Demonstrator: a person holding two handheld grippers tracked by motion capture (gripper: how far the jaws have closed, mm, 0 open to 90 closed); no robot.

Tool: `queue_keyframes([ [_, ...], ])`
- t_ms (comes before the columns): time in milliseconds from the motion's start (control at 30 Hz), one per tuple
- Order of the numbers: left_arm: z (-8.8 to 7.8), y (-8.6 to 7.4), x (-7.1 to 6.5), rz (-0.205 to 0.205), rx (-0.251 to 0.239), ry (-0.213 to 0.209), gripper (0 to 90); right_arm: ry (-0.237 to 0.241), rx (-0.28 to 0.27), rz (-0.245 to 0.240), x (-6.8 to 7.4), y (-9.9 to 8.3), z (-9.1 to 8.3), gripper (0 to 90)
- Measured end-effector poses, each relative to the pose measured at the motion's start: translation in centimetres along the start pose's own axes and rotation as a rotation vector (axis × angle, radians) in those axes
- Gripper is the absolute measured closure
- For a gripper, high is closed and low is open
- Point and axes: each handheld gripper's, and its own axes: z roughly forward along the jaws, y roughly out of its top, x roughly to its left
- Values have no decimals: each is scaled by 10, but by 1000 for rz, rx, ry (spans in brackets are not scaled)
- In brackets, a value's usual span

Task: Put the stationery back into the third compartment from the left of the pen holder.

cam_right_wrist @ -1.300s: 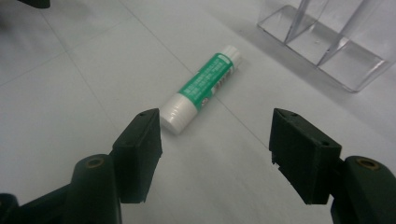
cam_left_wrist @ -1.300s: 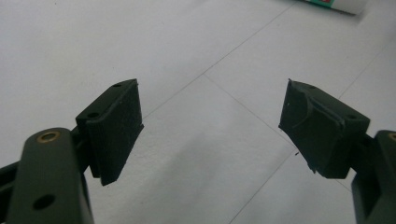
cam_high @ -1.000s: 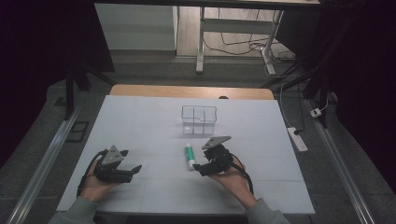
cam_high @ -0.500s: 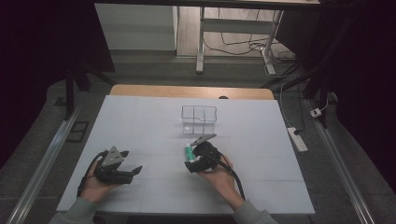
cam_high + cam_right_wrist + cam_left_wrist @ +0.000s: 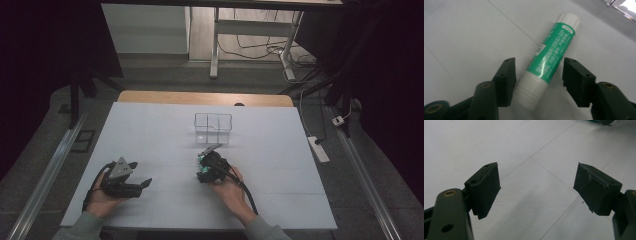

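At the lower left of the high view the left gripper (image 5: pixel 131 181) rests on the white table (image 5: pixel 150 130), held in a hand, its jaws spread wide with bare surface between them. Near the centre, the right gripper (image 5: pixel 201 169) sits over a green-and-white tube (image 5: pixel 547 63) lying flat on the table. In the right gripper view its jaws have just been closing around the tube's white end; one pad (image 5: pixel 506 80) looks against it, the other stands just apart. Above centre stands a clear divided box (image 5: pixel 213 127).
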Motion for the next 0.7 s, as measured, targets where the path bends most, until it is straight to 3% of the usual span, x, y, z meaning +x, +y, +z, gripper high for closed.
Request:
queue_keyframes([
  [167,-1,-1,0,0,1,0,205,-12,17,4,1,0,-1,634],
  [367,-1,-2,1,-1,-1,1,205,4,18,37,-3,0,-1,642],
  [700,-4,-2,-1,18,-22,22,220,78,-82,41,-17,0,-26,645],
])
